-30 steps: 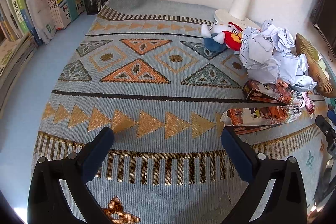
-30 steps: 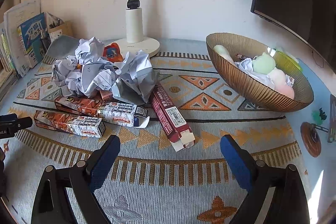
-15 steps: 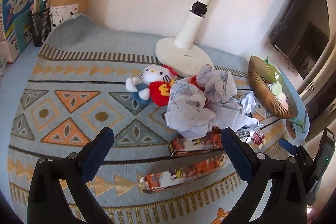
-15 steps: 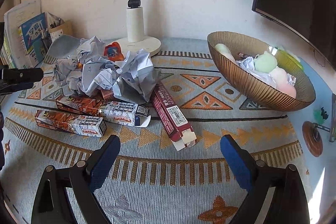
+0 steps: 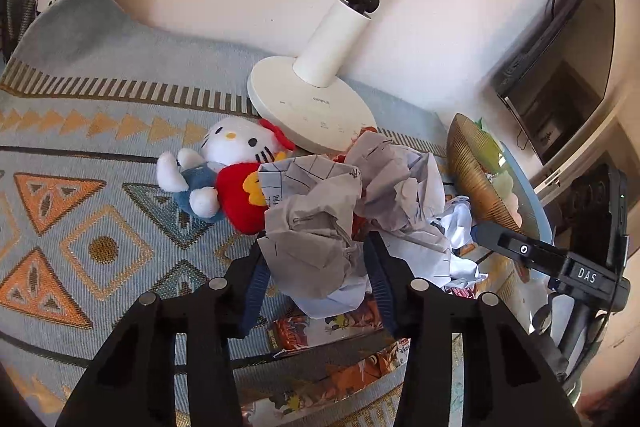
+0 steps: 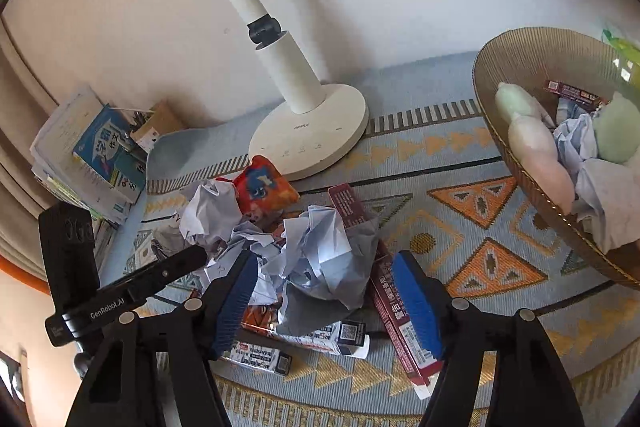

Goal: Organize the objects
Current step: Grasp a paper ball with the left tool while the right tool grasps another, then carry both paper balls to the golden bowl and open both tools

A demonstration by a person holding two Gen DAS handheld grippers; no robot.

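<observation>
A heap of crumpled paper lies on the patterned rug (image 5: 80, 187) in front of the lamp. My left gripper (image 5: 316, 239) is closing, and its blue pads touch both sides of a grey crumpled paper ball (image 5: 316, 223). My right gripper (image 6: 324, 259) is also closing around a white and grey crumpled paper ball (image 6: 324, 259). That ball sits between the pads with a small gap on the right side. Long printed boxes (image 6: 396, 311) lie under and beside the heap. A gold bowl (image 6: 516, 67) at the right holds soft toys and paper.
A white cat plush (image 5: 228, 163) lies left of the heap and an orange pouch (image 6: 264, 187) behind it. The white lamp base (image 6: 308, 131) stands against the wall. Books (image 6: 88, 155) are stacked at the left, a monitor (image 5: 560, 67) at the right.
Both grippers moved in over the paper heap and tilted down. Their wide open jaws have narrowed, the left onto a grey paper ball, the right around another.
</observation>
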